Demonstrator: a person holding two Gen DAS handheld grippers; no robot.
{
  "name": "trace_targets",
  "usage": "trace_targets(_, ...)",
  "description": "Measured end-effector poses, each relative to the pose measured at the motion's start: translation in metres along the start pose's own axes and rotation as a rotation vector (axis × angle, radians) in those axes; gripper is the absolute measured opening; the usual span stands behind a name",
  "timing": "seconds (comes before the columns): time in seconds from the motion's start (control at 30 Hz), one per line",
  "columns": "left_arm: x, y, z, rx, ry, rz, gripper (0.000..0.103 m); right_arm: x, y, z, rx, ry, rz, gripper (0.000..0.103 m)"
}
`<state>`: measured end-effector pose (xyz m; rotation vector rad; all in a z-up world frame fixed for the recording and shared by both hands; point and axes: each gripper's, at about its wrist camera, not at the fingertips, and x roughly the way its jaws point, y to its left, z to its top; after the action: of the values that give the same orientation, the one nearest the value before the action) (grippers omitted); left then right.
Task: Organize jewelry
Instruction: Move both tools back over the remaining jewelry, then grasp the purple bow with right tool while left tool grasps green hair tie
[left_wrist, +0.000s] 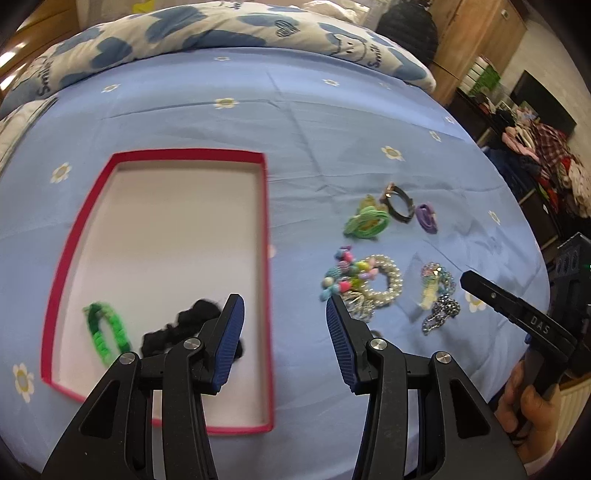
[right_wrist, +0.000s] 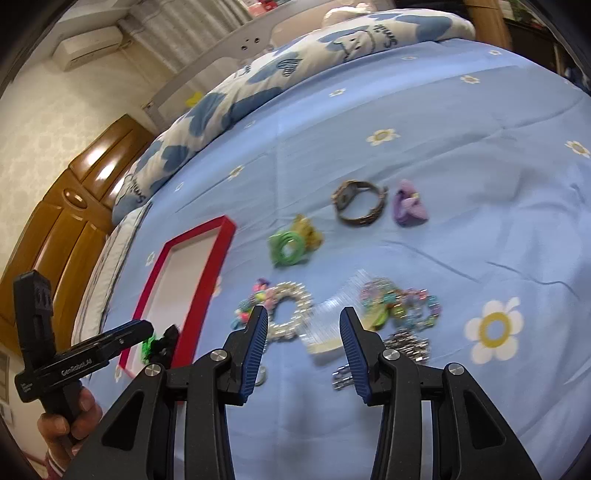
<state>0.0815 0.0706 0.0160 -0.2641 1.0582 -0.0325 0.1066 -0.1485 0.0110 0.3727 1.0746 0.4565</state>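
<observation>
- left gripper (left_wrist: 285, 306): jaws wide apart, nothing between them; it hangs over the right edge of the red box (left_wrist: 266, 236), just above the black scrunchie (left_wrist: 184, 325).
- right gripper (right_wrist: 303, 317): also spread wide and empty, poised low over the clear packet (right_wrist: 325, 321), between the pearl bracelet (right_wrist: 291, 310) and the pastel bead bracelet (right_wrist: 399, 306).
- already in the box: the scrunchie and a green band (left_wrist: 107, 328), both at the near end; the rest of the floor is bare.
- still loose on the sheet (left_wrist: 221, 122), right of the box: pearl bracelet, coloured bead cluster (left_wrist: 341, 273), pastel beads, silver chain (left_wrist: 441, 314), green coil (left_wrist: 365, 221), watch (right_wrist: 356, 203), purple tie (right_wrist: 408, 205).
- likely step: the right gripper picks one piece from the near cluster.
- doing it well: centre on a single strand, since the pearls and coloured beads touch and may lift together.
- come straight down so both pads reach the sheet, then close fully; thin chain slips from a half grip.
- avoid pinching the sheet.
- set it in the bare far part of the box, apart from the scrunchie.
</observation>
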Motion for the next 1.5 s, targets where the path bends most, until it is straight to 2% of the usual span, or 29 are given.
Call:
trace_targets(0.27, 0.024, -0.027, 0.018, 0.053, 0.022, -0.035, 0.045, -0.002, -0.029, 0.015, 0.024, -0.021, -0.04, 0.044)
trace_targets(0.47, 0.047, -0.047, 0.037, 0.103, 0.038, -0.064, 0.045, 0.004, -0.051, 0.038, 0.035, -0.034, -0.073, 0.044)
trace_targets(0.7, 0.088, -0.065, 0.061, 0.158, 0.084, -0.095, 0.045, 0.026, -0.07, 0.065, 0.037, -0.016, -0.102, 0.044)
trace_targets(0.97, 0.123, -0.076, 0.069, 0.2, 0.129, -0.113, 0.044, 0.053, -0.081, 0.082, 0.017, 0.016, -0.134, 0.043)
trace_targets(1.03, 0.128, -0.075, 0.071, 0.195, 0.133, -0.122, 0.039, 0.06, -0.083, 0.084, 0.018, 0.026, -0.145, 0.043)
trace_targets(1.1, 0.131, -0.073, 0.072, 0.186, 0.142, -0.136, 0.02, 0.066, -0.084, 0.086, 0.013, 0.037, -0.154, 0.039)
trace_targets(1.13, 0.133, -0.073, 0.072, 0.18, 0.148, -0.145, 0.017, 0.069, -0.085, 0.086, 0.01, 0.041, -0.158, 0.038)
trace_targets(1.23, 0.131, -0.072, 0.07, 0.182, 0.141, -0.149, 0.013, 0.076, -0.085, 0.085, -0.002, 0.053, -0.174, 0.017)
trace_targets(1.5, 0.104, -0.066, 0.068, 0.161, 0.095, -0.166, 0.012, 0.057, -0.08, 0.08, 0.006, 0.011, -0.14, 0.014)
